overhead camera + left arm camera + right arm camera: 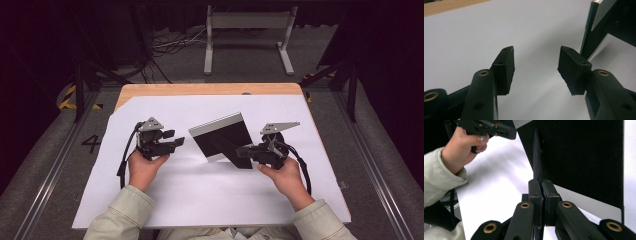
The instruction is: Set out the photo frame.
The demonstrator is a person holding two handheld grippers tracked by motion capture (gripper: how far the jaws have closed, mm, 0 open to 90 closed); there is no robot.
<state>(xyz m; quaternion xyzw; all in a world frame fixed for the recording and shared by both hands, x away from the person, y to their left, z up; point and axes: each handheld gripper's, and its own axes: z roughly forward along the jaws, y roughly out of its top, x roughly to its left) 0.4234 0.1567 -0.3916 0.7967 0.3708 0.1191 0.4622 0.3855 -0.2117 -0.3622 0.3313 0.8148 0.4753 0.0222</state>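
On the white sheet [200,200], my right gripper [245,151] pinches the picture frame's [220,135] rear stand; next, my open, empty left gripper [176,140] should steady the frame

Left gripper [535,67] fingers [504,68] spread apart over white sheet [499,30], black frame stand [599,30] upper right, wooden table edge [446,6]

Matt black frame back [227,137] on smooth white paper sheet [200,195], wooden table [200,89].

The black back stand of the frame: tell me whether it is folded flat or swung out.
Swung out. The stand juts edge-on from the frame's black back, and the right gripper is shut on it.
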